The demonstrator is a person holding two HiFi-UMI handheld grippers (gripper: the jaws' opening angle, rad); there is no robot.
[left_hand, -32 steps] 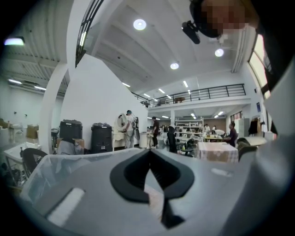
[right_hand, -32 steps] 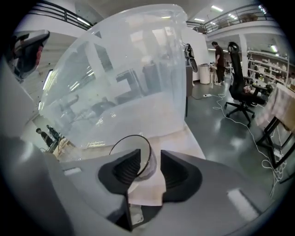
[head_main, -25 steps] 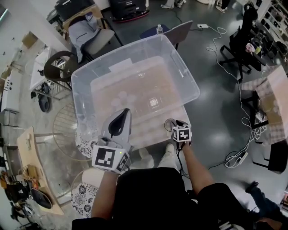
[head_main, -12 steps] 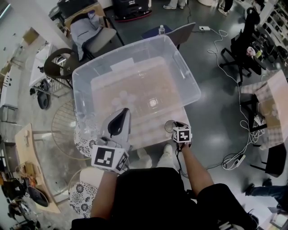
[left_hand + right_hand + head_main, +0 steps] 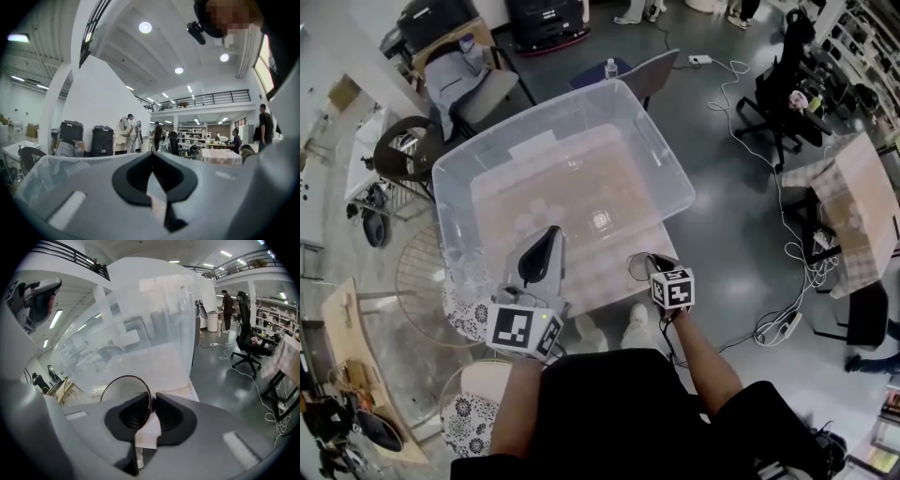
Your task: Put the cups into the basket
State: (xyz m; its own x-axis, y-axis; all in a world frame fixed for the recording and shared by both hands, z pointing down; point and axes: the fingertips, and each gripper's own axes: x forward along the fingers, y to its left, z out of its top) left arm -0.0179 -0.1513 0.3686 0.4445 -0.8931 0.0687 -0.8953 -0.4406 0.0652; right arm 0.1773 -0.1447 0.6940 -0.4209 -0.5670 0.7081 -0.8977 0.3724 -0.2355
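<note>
Looking down on a big clear basket (image 5: 675, 183), set on a white surface (image 5: 667, 242) and covering most of it. Leaving only a thin strip of that surface bare along the near edge and at the near right corner.

Holding the left gripper (image 5: 551, 234) level over the near wall of the basket, toward the near left corner of the surface. Pressing its fingers (image 5: 136, 173) tight together with nothing between them.

Holding the right gripper (image 5: 645, 262) tipped downward by the near right corner of the surface, just outside the basket's near wall. Having just been closing its fingers (image 5: 174, 416), now narrow and pinching the thin rim of a clear cup (image 5: 124, 390). Gripping that rim with one finger inside the cup and the other outside.

Carrying the cup mouth-up beside the basket's clear wall, outside the basket and not yet in it.
</note>
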